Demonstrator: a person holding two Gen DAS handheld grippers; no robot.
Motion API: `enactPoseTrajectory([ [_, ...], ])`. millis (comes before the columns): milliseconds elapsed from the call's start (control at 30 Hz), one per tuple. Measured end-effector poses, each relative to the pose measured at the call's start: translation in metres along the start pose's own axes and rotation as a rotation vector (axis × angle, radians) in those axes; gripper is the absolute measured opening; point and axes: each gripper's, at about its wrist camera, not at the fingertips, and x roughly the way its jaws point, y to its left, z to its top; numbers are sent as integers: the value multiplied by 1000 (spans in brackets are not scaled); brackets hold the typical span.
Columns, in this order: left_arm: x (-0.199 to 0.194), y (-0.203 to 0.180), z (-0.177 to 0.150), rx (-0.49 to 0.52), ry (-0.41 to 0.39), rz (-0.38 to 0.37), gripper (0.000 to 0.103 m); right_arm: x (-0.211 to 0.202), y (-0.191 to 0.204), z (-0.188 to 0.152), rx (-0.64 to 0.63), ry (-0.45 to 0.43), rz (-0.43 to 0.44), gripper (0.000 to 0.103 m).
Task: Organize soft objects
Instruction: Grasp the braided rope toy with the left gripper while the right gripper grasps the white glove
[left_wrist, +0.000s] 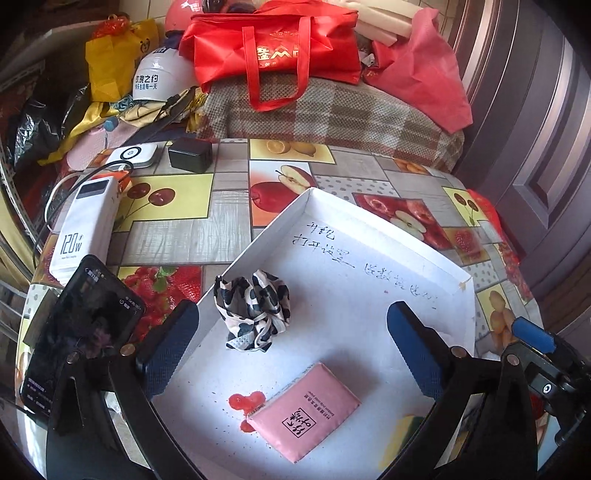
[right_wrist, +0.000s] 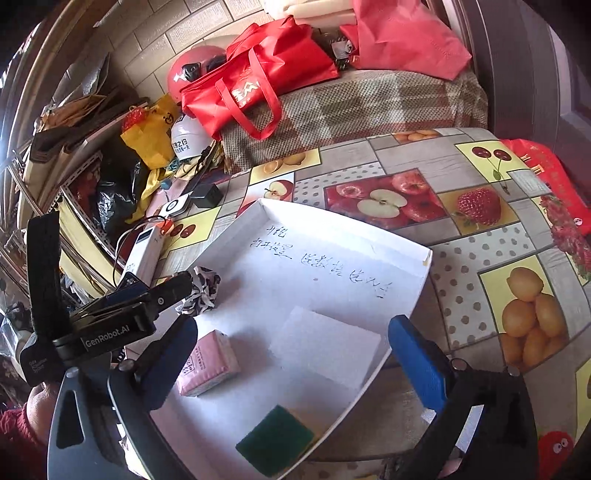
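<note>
A shallow white box lid (left_wrist: 369, 236) (right_wrist: 332, 229) lies on the fruit-print table. Inside it are a crumpled black-and-white cloth (left_wrist: 255, 308) (right_wrist: 201, 290), a pink tissue pack (left_wrist: 306, 408) (right_wrist: 208, 363), a white sponge (right_wrist: 327, 345) and a green scouring sponge (right_wrist: 275, 445). My left gripper (left_wrist: 295, 347) is open and empty above the lid, with the cloth and the pink pack between its fingers' lines. My right gripper (right_wrist: 295, 358) is open and empty over the lid's near right part; the left gripper's body (right_wrist: 110, 317) shows at its left.
A phone (left_wrist: 81, 332), a white power bank (left_wrist: 86, 225) (right_wrist: 144, 251), a black charger (left_wrist: 190, 155) and a white round-marked device (left_wrist: 131, 157) sit left of the lid. Red bags (left_wrist: 273, 44) (right_wrist: 258, 77), helmets and a plaid cushion (left_wrist: 332, 110) crowd the back.
</note>
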Motion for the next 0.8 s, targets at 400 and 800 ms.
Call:
enactPoseTrajectory([
  [400,-74,-33,-50,83,-10,-135,103,-145,-79,-9,91,-313,-187,103],
  [800,-88,-89,-144,288,180,-245,103,-118,-111,-129,135,87,-69,102],
])
